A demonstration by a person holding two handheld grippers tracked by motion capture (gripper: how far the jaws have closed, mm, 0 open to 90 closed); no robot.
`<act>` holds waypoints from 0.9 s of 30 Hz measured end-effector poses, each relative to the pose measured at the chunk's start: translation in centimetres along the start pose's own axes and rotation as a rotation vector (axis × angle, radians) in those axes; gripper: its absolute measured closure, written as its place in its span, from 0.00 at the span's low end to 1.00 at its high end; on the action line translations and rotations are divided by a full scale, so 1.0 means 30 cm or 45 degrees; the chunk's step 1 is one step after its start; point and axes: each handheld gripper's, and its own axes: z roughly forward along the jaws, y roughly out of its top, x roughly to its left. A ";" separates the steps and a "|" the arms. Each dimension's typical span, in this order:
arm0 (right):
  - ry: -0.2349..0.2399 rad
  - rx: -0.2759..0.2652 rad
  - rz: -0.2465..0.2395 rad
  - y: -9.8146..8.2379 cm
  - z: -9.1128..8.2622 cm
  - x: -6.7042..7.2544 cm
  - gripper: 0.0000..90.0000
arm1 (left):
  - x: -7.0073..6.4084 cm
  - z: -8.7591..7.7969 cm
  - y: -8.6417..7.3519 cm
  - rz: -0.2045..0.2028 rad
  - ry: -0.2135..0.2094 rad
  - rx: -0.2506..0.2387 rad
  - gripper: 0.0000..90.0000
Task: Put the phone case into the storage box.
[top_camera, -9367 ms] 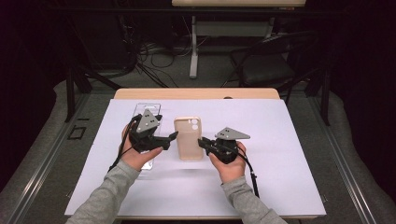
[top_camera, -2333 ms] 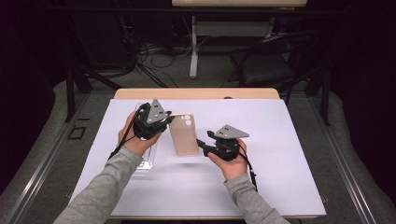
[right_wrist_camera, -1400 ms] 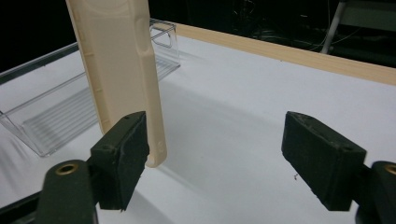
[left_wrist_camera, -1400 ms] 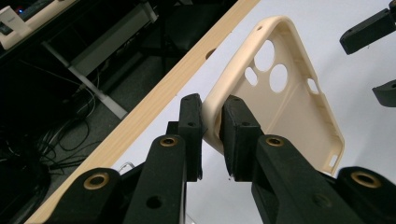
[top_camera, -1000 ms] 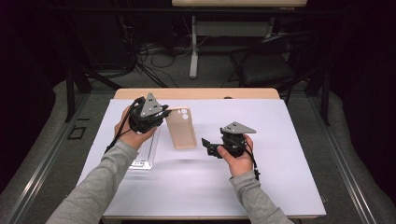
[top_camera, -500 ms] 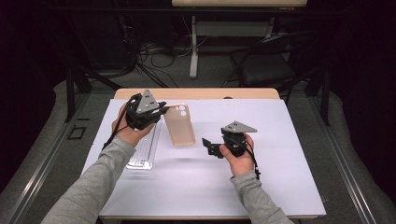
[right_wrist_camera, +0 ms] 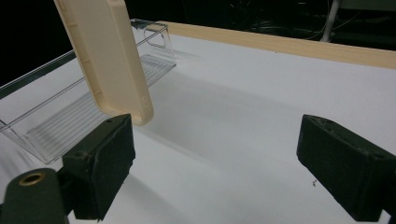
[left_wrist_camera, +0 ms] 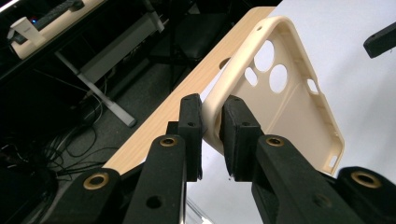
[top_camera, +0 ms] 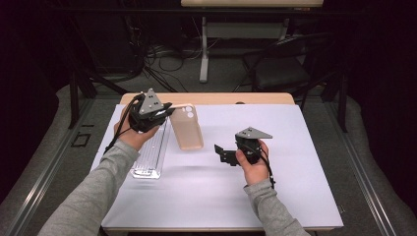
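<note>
The white tabletop [top_camera: 295, 147] is carrying a clear tray [top_camera: 150, 155] at its left. The left hand-held gripper [left_wrist_camera: 211, 128] is pinching the beige phone case [top_camera: 186, 128] by its rim, probably lifting it trayward. The right hand-held gripper [right_wrist_camera: 215, 163], jaws just widening, is gaping empty, clearing its path.

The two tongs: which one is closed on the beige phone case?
The left tongs, pinching the beige plastic phone case by its edge. The right tongs stand wide open, holding nothing.
</note>
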 end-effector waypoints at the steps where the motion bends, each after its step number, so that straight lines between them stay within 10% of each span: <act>1: -0.002 -0.005 0.000 -0.001 0.000 0.000 0.12 | 0.002 -0.003 0.002 -0.007 0.004 -0.003 0.88; 27: -0.009 -0.008 0.003 -0.001 -0.011 -0.005 0.12 | 0.085 -0.041 0.023 0.003 0.048 -0.010 0.88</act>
